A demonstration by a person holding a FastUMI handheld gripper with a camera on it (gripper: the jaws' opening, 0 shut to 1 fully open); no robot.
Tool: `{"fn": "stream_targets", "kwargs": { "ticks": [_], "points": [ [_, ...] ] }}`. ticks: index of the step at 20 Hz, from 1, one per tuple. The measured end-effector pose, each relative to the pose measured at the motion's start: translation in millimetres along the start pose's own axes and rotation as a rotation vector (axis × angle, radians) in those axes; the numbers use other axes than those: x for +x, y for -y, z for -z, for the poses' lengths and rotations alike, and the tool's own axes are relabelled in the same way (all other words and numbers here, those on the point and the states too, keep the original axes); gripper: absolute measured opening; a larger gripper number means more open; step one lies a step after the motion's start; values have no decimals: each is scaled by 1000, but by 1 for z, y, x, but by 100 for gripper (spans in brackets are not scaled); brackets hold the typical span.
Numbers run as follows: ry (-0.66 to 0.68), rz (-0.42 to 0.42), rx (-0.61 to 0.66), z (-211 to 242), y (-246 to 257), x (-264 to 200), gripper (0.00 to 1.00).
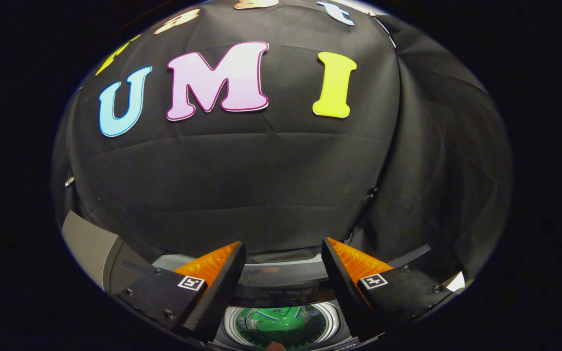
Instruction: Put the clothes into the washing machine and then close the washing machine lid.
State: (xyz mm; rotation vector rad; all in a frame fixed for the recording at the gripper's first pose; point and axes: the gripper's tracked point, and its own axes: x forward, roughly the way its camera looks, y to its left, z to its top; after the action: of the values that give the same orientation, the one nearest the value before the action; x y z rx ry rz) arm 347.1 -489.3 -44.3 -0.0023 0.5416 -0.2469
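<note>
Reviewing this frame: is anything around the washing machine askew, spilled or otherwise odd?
Nothing stands out. The tongs are open and empty above the washing machine, whose drum shows something green inside, between the fingers. Nothing looks spilled or damaged. I cannot tell where the lid is.

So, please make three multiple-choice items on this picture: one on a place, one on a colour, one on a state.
1. Where is the drum?
A. below and between the fingers
B. far beyond the fingers, on the cloth wall
C. on top of one finger

2. What colour shows inside the drum?
A. red
B. green
C. yellow

3. How is the gripper?
A. shut on a cloth
B. shut with nothing in it
C. open, holding nothing

Answers:
1 A: the drum's round opening shows low in the gap between the two fingers.
2 B: something green lies within the drum's shiny ring.
3 C: the fingers stand wide apart and only the wall shows between their tips.
</note>
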Motion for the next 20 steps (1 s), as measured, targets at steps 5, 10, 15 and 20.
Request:
{"fn": "stream_targets", "kwargs": {
  "ticks": [5, 10, 15, 20],
  "points": [
    [-26, -1, -5, 10, 1, -8, 99],
    [-14, -21, 0, 10, -1, -11, 99],
    [-35, -6, -6, 27, 3, -20, 99],
    [-54, -40, 12, 37, 2, -28, 99]
  ]
}}
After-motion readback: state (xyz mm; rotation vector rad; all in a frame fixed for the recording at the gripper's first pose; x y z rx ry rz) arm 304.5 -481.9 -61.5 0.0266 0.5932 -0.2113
